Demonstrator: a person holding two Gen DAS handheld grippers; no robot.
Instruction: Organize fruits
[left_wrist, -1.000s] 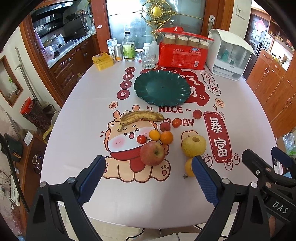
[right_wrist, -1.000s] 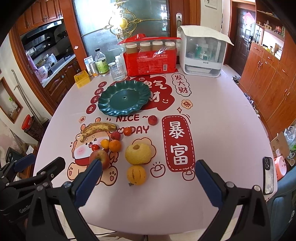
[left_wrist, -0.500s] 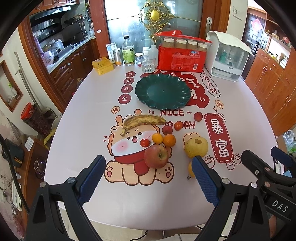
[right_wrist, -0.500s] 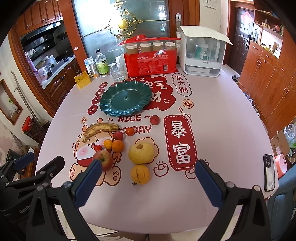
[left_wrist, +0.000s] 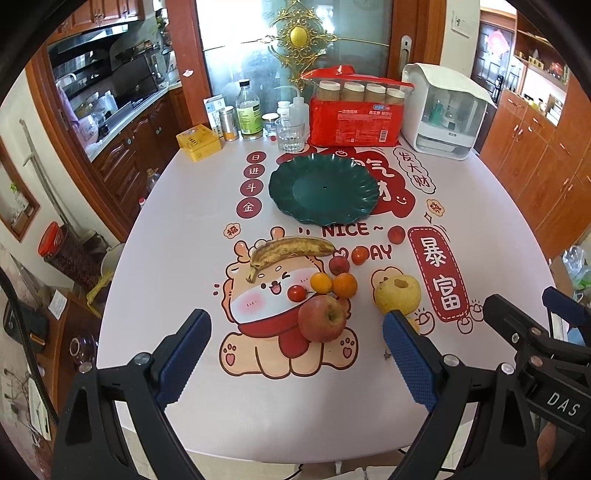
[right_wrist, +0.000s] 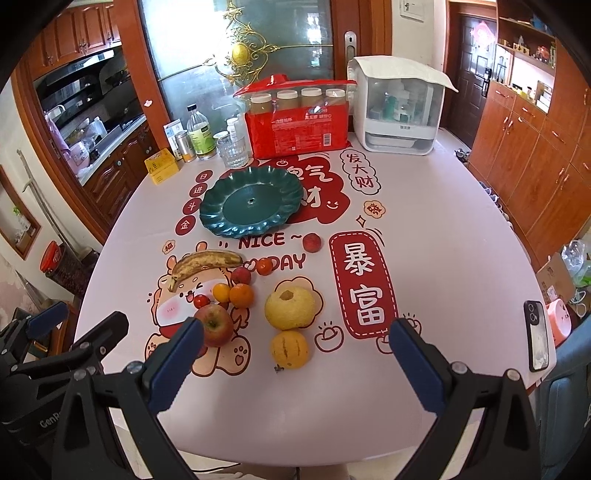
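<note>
An empty dark green plate (left_wrist: 324, 188) (right_wrist: 252, 200) sits mid-table. In front of it lie a spotted banana (left_wrist: 290, 252) (right_wrist: 205, 263), a red apple (left_wrist: 322, 318) (right_wrist: 214, 325), a yellow pear (left_wrist: 398, 292) (right_wrist: 290, 307), a striped orange fruit (right_wrist: 289, 349), two small oranges (left_wrist: 344, 285), cherry tomatoes (left_wrist: 296, 293) and small red fruits (left_wrist: 396, 234). My left gripper (left_wrist: 295, 360) is open above the near table edge, short of the apple. My right gripper (right_wrist: 295, 363) is open too, just short of the striped fruit. Neither holds anything.
At the table's (left_wrist: 166, 229) far edge stand a red pack of cups (left_wrist: 354, 114), a white appliance (left_wrist: 443, 110), a glass (left_wrist: 290, 136), bottles (left_wrist: 249, 110) and a yellow box (left_wrist: 198, 142). A phone (right_wrist: 537, 334) lies at the right edge. Wooden cabinets flank the table.
Both grippers have moved forward over the table, so the fruits sit closer to their fingers. Both stay open; nothing on the table has shifted.
</note>
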